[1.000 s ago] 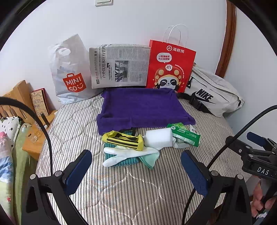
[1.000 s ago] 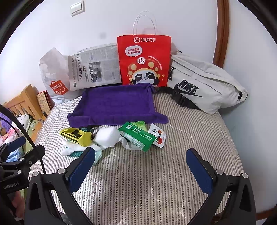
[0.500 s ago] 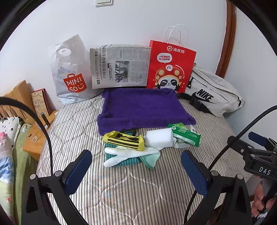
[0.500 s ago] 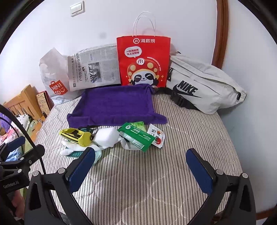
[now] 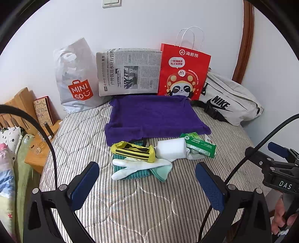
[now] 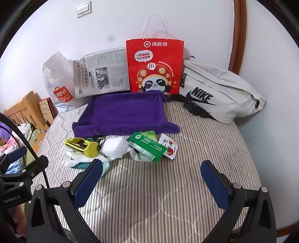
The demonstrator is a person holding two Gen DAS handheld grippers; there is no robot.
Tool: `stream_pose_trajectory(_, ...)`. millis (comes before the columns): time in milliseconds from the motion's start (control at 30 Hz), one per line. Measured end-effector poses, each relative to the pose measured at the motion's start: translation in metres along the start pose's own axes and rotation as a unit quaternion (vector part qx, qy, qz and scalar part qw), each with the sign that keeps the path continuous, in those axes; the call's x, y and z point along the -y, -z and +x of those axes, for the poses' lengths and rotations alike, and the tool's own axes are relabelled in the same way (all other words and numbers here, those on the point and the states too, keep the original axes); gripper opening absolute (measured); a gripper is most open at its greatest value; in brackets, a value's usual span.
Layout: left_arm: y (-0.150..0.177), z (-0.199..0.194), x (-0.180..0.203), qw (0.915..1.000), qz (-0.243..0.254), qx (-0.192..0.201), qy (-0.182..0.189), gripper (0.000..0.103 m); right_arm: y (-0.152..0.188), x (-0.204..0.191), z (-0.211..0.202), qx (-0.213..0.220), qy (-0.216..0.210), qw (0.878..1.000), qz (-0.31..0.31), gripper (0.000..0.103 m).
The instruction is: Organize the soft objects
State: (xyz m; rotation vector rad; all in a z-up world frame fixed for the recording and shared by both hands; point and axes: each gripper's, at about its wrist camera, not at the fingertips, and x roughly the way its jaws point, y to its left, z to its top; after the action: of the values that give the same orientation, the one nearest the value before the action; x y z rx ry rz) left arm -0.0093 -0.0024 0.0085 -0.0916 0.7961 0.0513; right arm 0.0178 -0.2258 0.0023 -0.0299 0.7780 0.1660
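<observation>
Only from the right wrist, red-printed sachet (image 6: 169,146) beside green packet (image 6: 147,147).

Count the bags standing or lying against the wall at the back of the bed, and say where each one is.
3. The white Miniso plastic bag is at the left, the red paper bag in the middle, the grey Nike bag at the right. None looks hidden.

Home bedroom: striped quilted bed (image 5: 142,201) against white wall, wooden headboard (image 5: 16,104), light switch (image 6: 83,9), shopping bags (image 5: 184,72) and newspaper (image 5: 129,72) propped behind.
</observation>
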Motion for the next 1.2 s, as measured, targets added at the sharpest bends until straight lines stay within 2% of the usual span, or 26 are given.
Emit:
stream_pose_trajectory(433, 0.0, 0.01, -0.011, 0.9999, 0.009, 0.008, -0.002, 0.103, 0.0, 0.007, 0.005, 0.0, 0.0, 1.0, 0.011, 0.103)
stream_pose_trajectory(567, 0.001, 0.03, -0.018, 0.9997, 0.02, 0.0, -0.011, 0.103, 0.0, 0.01, 0.016, -0.008, -0.002, 1.0, 0.014, 0.103)
stream_pose_trajectory(900, 0.012, 0.104, -0.028, 0.9978, 0.033, -0.056, -0.017, 0.103, 0.004, 0.007, 0.057, -0.041, -0.009, 0.999, 0.005, 0.103)
stream_pose_trajectory(1067, 0.01, 0.126, -0.04, 0.9979, 0.006, -0.065, 0.006, 0.103, 0.008, 0.004, 0.08, -0.064, -0.008, 0.998, -0.001, 0.103)
stream_pose_trajectory(1133, 0.008, 0.133, -0.037, 0.9976, 0.011, -0.066, 0.016, 0.103, 0.009, 0.003, 0.089, -0.072, -0.009, 0.997, -0.002, 0.103)
stream_pose_trajectory(1200, 0.005, 0.139, -0.032, 0.9978, 0.025, -0.061, 0.009, 0.103, 0.009, 0.003, 0.097, -0.079, -0.009, 0.997, -0.002, 0.103)
